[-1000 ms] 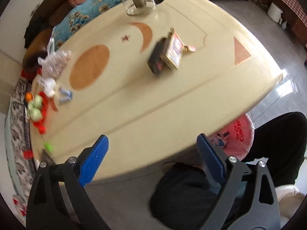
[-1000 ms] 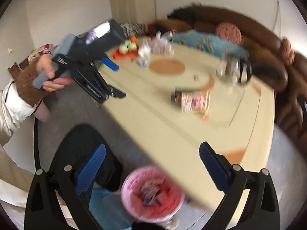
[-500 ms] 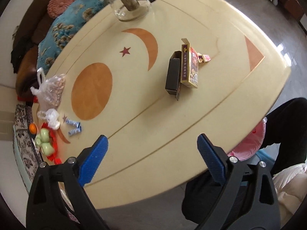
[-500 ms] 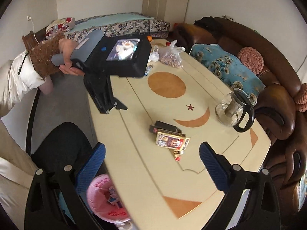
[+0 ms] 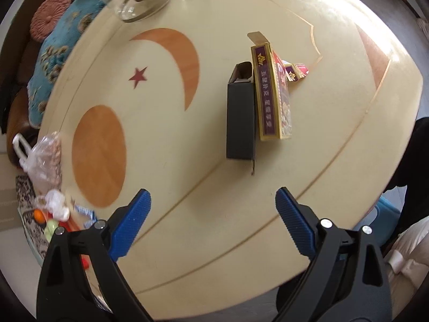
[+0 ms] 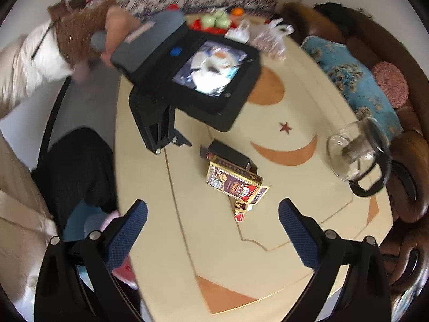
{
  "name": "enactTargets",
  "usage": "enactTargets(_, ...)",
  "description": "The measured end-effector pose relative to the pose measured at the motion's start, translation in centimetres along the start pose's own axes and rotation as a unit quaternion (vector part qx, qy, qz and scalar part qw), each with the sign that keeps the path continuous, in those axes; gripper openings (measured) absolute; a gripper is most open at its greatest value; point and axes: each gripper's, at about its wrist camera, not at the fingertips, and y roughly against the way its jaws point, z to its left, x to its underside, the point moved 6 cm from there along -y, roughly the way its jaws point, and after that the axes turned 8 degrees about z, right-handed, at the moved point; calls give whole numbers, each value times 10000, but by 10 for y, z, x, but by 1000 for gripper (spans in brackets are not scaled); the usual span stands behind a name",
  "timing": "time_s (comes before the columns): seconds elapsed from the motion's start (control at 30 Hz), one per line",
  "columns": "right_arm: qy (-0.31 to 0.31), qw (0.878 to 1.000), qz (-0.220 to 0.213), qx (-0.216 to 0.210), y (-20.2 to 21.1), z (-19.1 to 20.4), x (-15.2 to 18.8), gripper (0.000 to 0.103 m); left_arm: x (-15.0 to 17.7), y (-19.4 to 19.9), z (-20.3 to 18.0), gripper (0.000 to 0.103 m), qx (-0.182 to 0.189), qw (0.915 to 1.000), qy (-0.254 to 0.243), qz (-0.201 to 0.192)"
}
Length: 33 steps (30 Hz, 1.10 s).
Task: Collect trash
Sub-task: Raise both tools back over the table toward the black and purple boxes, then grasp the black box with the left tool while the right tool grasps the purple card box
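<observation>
On the cream table (image 5: 335, 123) lie an open black box (image 5: 240, 115) and a purple-and-gold card box (image 5: 270, 91) side by side, with small red card scraps (image 5: 296, 72) at its far end. My left gripper (image 5: 213, 204) hovers open just short of the black box, nothing between its blue fingers. From the other side, the right wrist view shows the black box (image 6: 228, 154), the card box (image 6: 233, 181) and the scraps (image 6: 240, 212). My right gripper (image 6: 213, 216) hangs open just short of the scraps. The left gripper's body (image 6: 187, 75) is held by a hand above the table.
A glass teapot (image 6: 354, 155) stands at the table's sofa side. A plastic bag of nuts (image 5: 44, 153), wrappers and green fruit crowd the far end. A pink bin (image 6: 118, 241) sits on the floor under the table edge, beside the person's dark trouser leg (image 6: 77, 166).
Both grippers have moved in over the table toward the boxes, which now loom larger. The pink bin has slid mostly out of sight under the table edge. Both stay open.
</observation>
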Motion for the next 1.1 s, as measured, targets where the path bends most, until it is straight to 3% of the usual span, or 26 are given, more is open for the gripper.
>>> enactTargets(0.23,543,9975,329,-315,-37,-9,-12,96,-22,-21,6,92,50,9997,-231,40)
enactTargets(0.53,1065,9922,572,-303,-82,-21,-20,95,-38,-41,3,92,229,9982,-542,99)
enactTargets(0.97,1458,9847,912,-280,-143,-40,-13,72,-46,-61,-9,92,653,9947,-788,-35)
enactTargets(1.1,1428,9838,984,-445,-149,-38,-6,57,-49,-63,-14,92,677,9939,-872,-86)
